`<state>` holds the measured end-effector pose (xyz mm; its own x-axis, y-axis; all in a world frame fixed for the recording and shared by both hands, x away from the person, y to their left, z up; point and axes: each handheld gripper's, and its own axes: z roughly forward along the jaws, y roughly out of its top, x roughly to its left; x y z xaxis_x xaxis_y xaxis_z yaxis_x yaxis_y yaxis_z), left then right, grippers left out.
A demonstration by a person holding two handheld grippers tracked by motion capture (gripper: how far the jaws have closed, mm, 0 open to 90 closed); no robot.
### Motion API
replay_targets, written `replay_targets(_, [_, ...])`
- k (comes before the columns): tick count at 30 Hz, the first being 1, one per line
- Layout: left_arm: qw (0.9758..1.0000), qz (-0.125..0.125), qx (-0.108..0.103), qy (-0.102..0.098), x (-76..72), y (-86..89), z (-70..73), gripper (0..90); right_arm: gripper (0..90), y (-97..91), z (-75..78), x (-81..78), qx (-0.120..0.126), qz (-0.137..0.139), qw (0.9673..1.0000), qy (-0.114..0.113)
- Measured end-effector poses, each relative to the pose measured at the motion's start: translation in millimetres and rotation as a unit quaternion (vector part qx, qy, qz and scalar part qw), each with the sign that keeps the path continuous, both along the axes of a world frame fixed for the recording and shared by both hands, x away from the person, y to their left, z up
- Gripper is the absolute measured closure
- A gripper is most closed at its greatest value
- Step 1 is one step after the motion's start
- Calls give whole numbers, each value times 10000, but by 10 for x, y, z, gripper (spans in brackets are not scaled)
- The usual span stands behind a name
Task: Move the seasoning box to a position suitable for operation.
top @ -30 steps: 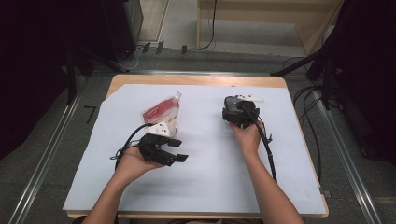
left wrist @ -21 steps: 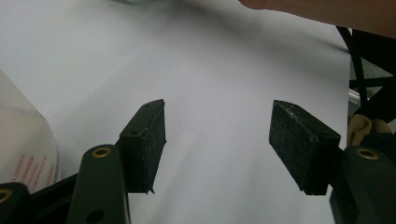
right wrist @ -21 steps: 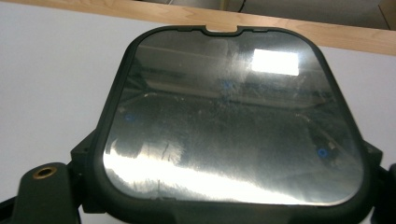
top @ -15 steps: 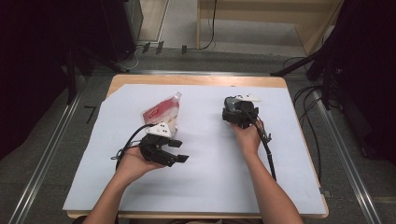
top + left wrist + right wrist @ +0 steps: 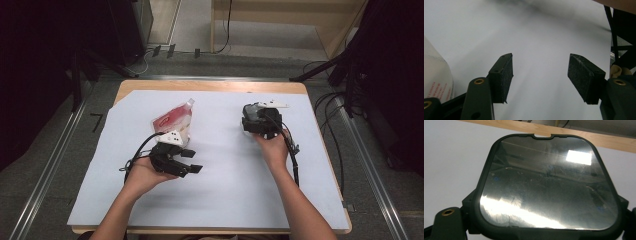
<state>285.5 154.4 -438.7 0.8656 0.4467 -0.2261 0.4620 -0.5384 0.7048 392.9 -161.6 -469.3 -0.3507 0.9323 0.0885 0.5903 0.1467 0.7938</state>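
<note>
A red and white spouted pouch point(image 5: 174, 122) lies on the white paper left of centre; its white side also shows in the left gripper view point(image 5: 435, 75). Just in front of it, my left gripper point(image 5: 191, 161) rests in a hand, jaws pointing right. It is open point(image 5: 544, 75) with only bare paper between its pads. At the right, my right gripper point(image 5: 256, 125) is closed around a black glossy square plate point(image 5: 250, 112). In the right gripper view the plate point(image 5: 549, 182) spans the whole gap, with a jaw pressed against each side.
White paper point(image 5: 225, 190) covers the wooden table, whose far edge point(image 5: 574, 132) runs just beyond the plate. Cables point(image 5: 292, 155) trail from both grippers along the forearms. Dark stands and floor cables surround the table.
</note>
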Motion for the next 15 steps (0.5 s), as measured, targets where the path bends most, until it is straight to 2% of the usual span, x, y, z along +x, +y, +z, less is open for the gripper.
replay_targets(7, [10000, 60, -8, 34, 5, 8, -4, 392, 163, -9, 46, -161, 126, 280, 9995, -9])
replay_targets(9, [9999, 79, -50, 81, 11, 12, -10, 411, 162, -14, 52, -247, 187, 473, 9987, 43])
replay_targets(12, [9996, 79, -118, 240, 22, 23, -12, 436, 163, -12, 62, -311, 146, 612, 9980, 16])
replay_targets(15, [9997, 102, -98, 206, 22, 18, -16, 435, 162, -9, 94, -419, 202, 740, 9971, -6])
